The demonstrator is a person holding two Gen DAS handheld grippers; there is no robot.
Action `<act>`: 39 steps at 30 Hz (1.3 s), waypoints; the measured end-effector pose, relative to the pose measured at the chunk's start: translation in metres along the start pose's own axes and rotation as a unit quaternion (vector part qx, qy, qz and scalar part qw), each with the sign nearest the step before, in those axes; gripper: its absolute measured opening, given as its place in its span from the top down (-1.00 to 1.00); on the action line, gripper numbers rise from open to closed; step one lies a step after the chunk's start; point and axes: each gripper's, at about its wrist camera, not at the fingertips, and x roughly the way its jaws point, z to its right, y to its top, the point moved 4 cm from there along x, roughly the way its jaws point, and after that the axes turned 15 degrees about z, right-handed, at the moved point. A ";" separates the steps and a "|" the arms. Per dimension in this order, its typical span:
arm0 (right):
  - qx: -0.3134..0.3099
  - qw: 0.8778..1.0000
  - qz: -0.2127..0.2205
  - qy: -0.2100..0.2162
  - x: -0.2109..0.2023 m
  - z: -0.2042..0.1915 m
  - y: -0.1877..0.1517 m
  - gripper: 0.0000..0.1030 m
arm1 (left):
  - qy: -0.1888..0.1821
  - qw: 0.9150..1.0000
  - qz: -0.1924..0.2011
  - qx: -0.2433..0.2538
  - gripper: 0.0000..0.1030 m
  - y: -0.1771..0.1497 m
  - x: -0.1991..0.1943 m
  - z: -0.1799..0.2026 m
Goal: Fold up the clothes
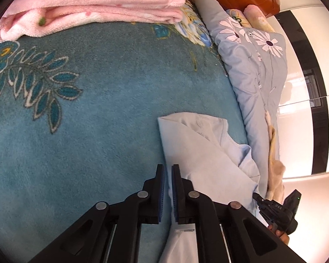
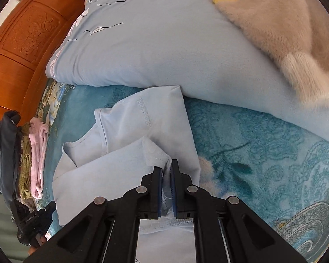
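A pale blue garment (image 1: pixel 199 151) lies partly folded on the teal blanket (image 1: pixel 98 109); it also shows in the right wrist view (image 2: pixel 142 127). My left gripper (image 1: pixel 168 168) is shut on the garment's left edge, with cloth running between its blue pads. My right gripper (image 2: pixel 166 166) is shut on a bunched hem of the same garment, with fabric pinched between the pads. The right gripper's body (image 1: pixel 278 210) shows at the lower right of the left wrist view, and the left gripper's body (image 2: pixel 33 221) shows at the lower left of the right wrist view.
A stack of folded clothes, pink on the outside (image 1: pixel 94 11), sits at the far side of the blanket; it also shows in the right wrist view (image 2: pixel 37 157). A light blue floral quilt (image 2: pixel 164 43) with a beige fleece (image 2: pixel 285 32) lies beside the garment. A wooden headboard (image 2: pixel 22 43) stands behind.
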 end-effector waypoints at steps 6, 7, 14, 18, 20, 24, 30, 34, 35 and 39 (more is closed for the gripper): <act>-0.043 0.999 0.027 -0.019 -0.023 -0.004 0.001 0.36 | 0.009 0.999 -0.041 0.024 0.02 -0.012 0.015 0.017; -0.045 0.998 0.034 -0.021 -0.025 -0.002 0.002 0.24 | 0.013 0.998 -0.046 0.030 0.02 -0.012 0.020 0.019; -0.016 0.999 0.025 -0.026 -0.008 0.013 0.008 0.21 | 0.046 0.996 -0.055 0.051 0.02 0.005 0.045 0.034; 0.014 0.999 0.029 -0.034 0.009 0.017 0.015 0.20 | 0.056 0.995 -0.046 0.066 0.12 0.007 0.050 0.036; 0.023 0.999 0.033 -0.034 0.014 0.016 0.019 0.20 | 0.065 0.994 -0.040 0.075 0.53 0.008 0.050 0.033; 0.012 0.999 0.028 -0.021 0.020 0.003 0.023 0.60 | 0.052 0.996 -0.032 0.060 0.79 0.010 0.045 0.023; -0.044 0.997 0.065 -0.001 0.003 -0.028 0.042 0.90 | 0.035 0.992 0.013 0.119 0.88 0.021 0.030 0.049; -0.062 0.995 0.071 -0.012 0.001 -0.035 0.051 0.90 | 0.065 0.990 -0.016 0.124 0.83 0.024 0.043 0.047; -0.073 0.995 0.062 -0.020 0.005 -0.036 0.049 0.90 | 0.071 0.991 -0.021 0.115 0.79 0.023 0.043 0.042; -0.091 0.993 0.046 -0.055 0.009 -0.031 0.038 0.75 | 0.058 0.997 -0.030 0.051 0.30 0.015 0.025 0.024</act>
